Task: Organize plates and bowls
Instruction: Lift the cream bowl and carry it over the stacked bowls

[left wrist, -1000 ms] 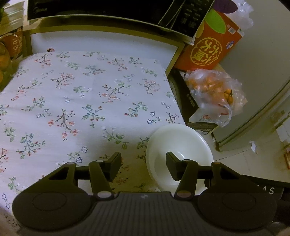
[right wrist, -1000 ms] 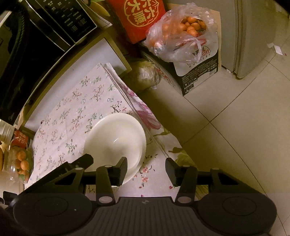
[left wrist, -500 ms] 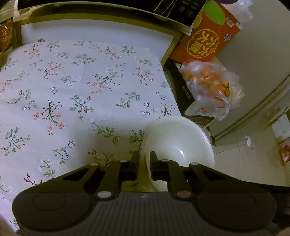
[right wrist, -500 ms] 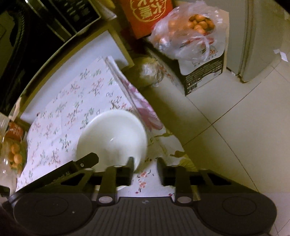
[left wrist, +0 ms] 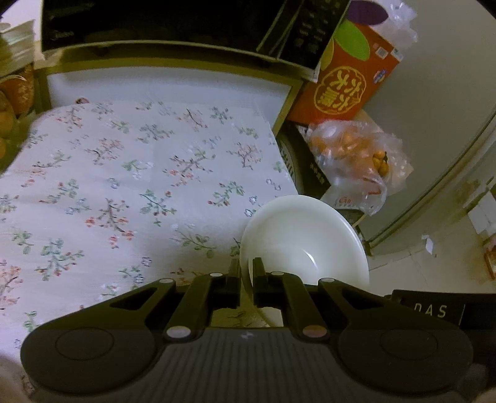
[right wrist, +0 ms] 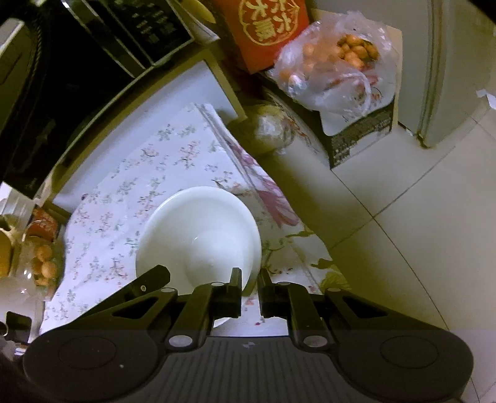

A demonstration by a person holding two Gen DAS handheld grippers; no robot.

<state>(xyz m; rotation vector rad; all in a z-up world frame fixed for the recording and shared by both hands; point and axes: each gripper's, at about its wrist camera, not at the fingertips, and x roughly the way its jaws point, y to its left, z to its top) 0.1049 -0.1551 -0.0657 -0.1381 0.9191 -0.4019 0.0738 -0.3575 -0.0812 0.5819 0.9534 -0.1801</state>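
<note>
At the lower right corner of the flowered cloth, low and right of centre in the left wrist view, sits the white bowl (left wrist: 305, 245), upright and empty, on the tabletop (left wrist: 167, 86). Its near left rim runs between the fingers of the left tongs (left wrist: 246, 271), which are pinched shut on that rim, one finger outside the bowl and one inside. In the right wrist view the bowl (right wrist: 198, 235) fills the middle of the frame, and the right tongs (right wrist: 249, 280) are clamped on its near right rim in the same way, one finger within the bowl and one outside. Both tongs have just been closing, each with the bowl's edge between its fingers. The left tongs also show as a dark arm at the lower left of the right wrist view.

The flowered cloth (left wrist: 130, 186) covers most of the tabletop and hangs over its right edge. Beyond that edge, at the right of the left wrist view, a clear plastic bag of oranges (left wrist: 356, 161) lies on a dark carton (left wrist: 313, 173), with a red box (left wrist: 344, 80) behind it. A black appliance (left wrist: 155, 21) stands along the top of the frame. Pale floor tiles (right wrist: 418, 248) fill the right side of the right wrist view.
</note>
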